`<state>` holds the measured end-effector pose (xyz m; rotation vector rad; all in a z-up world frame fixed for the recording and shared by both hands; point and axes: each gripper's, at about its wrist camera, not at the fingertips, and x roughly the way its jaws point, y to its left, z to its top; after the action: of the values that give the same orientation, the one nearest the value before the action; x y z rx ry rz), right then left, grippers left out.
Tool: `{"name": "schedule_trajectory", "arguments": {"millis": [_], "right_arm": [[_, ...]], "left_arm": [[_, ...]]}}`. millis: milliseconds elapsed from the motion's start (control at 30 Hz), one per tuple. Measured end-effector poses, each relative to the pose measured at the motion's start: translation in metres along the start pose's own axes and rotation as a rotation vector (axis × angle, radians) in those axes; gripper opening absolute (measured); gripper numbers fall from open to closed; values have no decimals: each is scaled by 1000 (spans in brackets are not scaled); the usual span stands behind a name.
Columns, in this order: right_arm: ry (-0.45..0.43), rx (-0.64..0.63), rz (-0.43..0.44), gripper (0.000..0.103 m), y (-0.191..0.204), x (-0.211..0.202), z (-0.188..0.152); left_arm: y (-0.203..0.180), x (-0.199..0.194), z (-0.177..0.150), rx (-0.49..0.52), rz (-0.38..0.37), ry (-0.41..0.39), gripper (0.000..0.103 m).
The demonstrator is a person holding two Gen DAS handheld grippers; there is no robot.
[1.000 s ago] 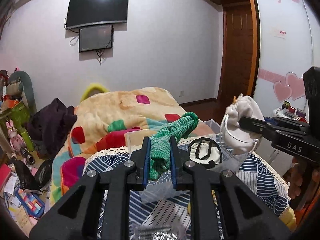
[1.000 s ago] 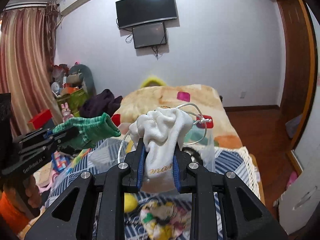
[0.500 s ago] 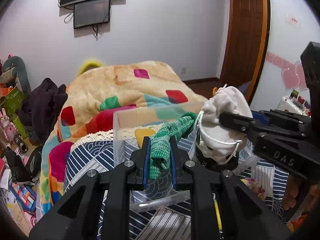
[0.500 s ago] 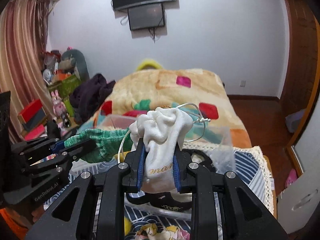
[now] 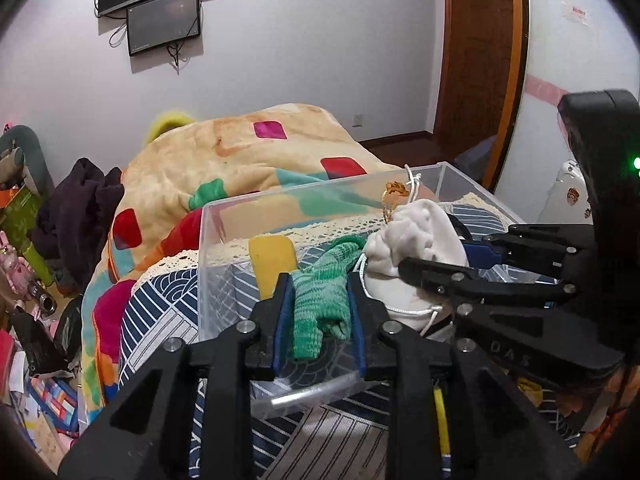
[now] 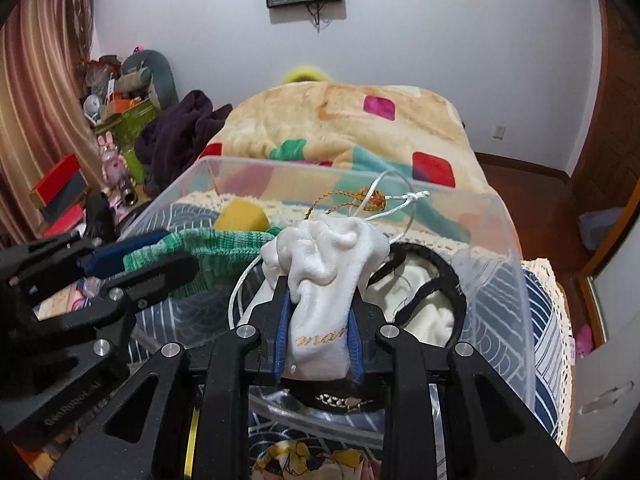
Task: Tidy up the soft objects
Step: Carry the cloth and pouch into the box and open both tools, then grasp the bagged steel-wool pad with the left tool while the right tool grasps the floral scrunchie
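My left gripper (image 5: 318,316) is shut on a green knitted sock (image 5: 320,292) and holds it over the clear plastic bin (image 5: 224,216). My right gripper (image 6: 318,332) is shut on a white drawstring pouch (image 6: 324,280) and holds it inside the bin (image 6: 508,264), right beside the sock (image 6: 216,246). In the bin lie a yellow sponge (image 5: 274,260) and a white item with black trim (image 6: 424,304). The left gripper (image 6: 160,258) shows at the left of the right wrist view; the right gripper (image 5: 436,264) shows at the right of the left wrist view.
The bin stands on a blue-and-white patterned cloth (image 5: 156,320) with lace edging. Behind it lies a bed with a colourful blanket (image 5: 240,152). Dark clothing (image 5: 76,200) and clutter lie on the left. A wooden door (image 5: 476,40) is at the right.
Both grippers have moved forward and down into the bin with the sock and the pouch still gripped. The bin now fills more of both views.
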<state>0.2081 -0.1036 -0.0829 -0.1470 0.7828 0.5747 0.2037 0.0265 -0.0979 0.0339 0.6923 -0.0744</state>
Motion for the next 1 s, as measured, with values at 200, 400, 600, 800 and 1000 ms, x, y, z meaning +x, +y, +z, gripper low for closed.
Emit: {"name": "schedule_trajectory", "arguments": {"millis": [200, 400, 600, 800, 1000], "right_arm": [[-7, -13, 3, 38, 3, -11, -2], [-73, -27, -5, 50, 4, -38, -1], [-173, -28, -10, 67, 5, -74, 1], [-246, -22, -13, 84, 3, -99, -8], [-198, -4, -15, 84, 0, -96, -31]], "left_arm": [[4, -14, -1, -15, -2, -27, 49], [8, -42, 2, -25, -19, -83, 59], [11, -79, 5, -13, -12, -159, 80], [14, -96, -13, -16, 1, -146, 96], [17, -91, -44, 1, 6, -77, 96]]}}
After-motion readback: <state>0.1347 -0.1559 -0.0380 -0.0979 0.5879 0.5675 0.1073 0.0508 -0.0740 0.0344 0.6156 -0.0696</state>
